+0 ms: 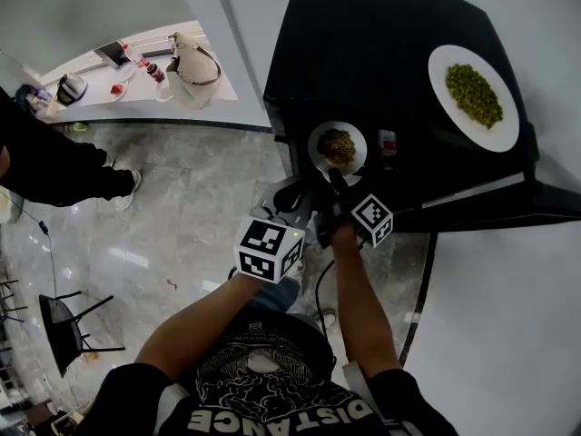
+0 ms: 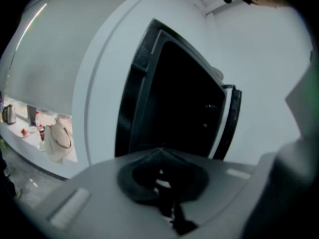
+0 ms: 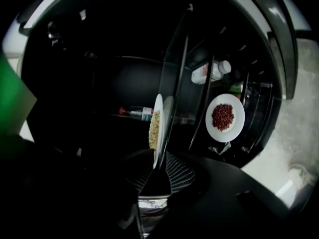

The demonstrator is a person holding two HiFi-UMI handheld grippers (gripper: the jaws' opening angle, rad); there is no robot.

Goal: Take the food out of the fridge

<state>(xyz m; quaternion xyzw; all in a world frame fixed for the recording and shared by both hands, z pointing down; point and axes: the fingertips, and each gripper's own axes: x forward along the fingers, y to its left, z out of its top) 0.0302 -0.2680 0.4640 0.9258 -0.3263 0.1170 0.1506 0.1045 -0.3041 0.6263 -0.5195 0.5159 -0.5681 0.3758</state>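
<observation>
A black fridge stands open in front of me. On a glass shelf inside it lies a white plate of yellowish grain food, seen edge-on in the right gripper view. My right gripper is rolled on its side and reaches into the fridge, shut on that plate's near rim, one pad on each face. A second white plate with red beans sits on another shelf. My left gripper hangs outside the fridge, shut and empty, to the left of the right one.
A white plate of green peas rests on the fridge top. Inside are a white bottle and a red-capped bottle. A person in black stands at the left. A counter with a bag is behind; a chair stands lower left.
</observation>
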